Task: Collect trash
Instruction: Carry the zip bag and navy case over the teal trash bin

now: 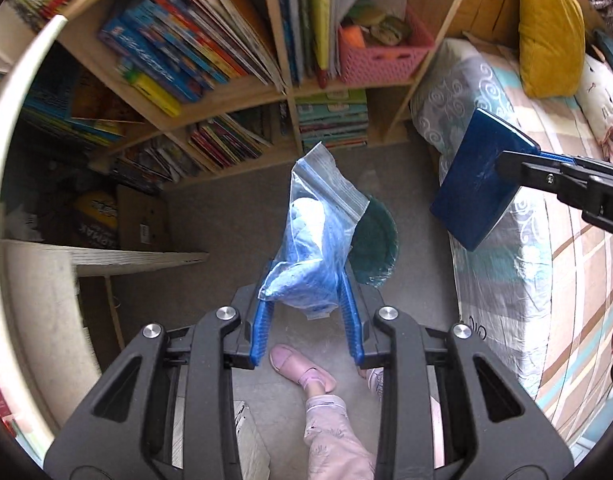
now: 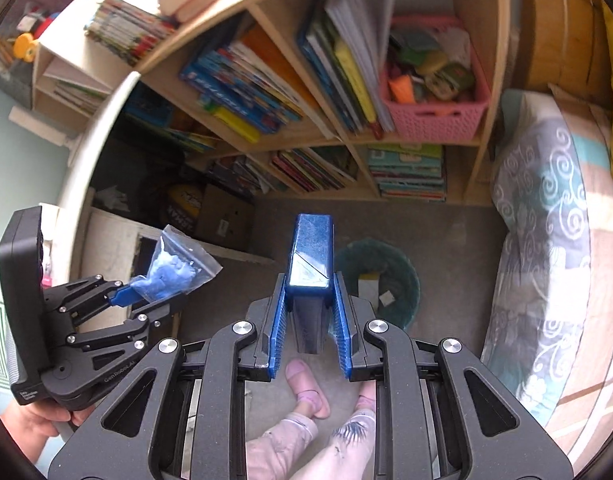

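Trash is in both our grippers: the left gripper has its fingers clamped on a plastic bag (blue material inside), the right gripper on a blue box. At 1 o'clock below it stands the green bin.

Both wrist views look down, sharing the bookshelf and floor.

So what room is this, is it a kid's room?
Most likely a child's bedroom. A wooden bookshelf is packed with bright picture books, a pink basket of small toys sits in one cubby, and a bed with a patterned quilt stands beside it.
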{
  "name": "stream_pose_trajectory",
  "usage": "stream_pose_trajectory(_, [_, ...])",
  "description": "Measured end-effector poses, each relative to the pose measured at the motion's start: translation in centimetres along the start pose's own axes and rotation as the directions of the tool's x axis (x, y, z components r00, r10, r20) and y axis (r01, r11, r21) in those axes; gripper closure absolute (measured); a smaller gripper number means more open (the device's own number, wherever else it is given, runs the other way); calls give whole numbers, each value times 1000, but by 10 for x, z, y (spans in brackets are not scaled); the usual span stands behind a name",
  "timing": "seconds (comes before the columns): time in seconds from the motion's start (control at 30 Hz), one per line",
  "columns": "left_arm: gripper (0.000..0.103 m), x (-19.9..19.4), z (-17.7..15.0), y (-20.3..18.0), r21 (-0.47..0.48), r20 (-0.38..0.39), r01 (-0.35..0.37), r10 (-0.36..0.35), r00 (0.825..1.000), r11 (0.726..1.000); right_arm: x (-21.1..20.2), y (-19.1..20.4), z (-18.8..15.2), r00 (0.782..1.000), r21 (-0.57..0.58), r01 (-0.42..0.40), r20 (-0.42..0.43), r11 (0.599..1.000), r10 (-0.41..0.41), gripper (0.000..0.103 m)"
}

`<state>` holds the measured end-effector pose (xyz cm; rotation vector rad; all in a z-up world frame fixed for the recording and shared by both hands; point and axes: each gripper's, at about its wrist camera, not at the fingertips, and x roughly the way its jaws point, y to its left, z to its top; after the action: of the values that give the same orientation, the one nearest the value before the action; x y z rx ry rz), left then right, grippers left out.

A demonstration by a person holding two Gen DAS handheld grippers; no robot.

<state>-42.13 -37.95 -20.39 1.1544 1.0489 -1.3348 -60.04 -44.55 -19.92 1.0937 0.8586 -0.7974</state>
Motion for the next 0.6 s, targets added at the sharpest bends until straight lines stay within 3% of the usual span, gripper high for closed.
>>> stream_pose_trajectory(0.6, [75,170,0,-22,65,-154,41,-30,988,997,152,-75,-40,997,130,-2,-79,992,12,80])
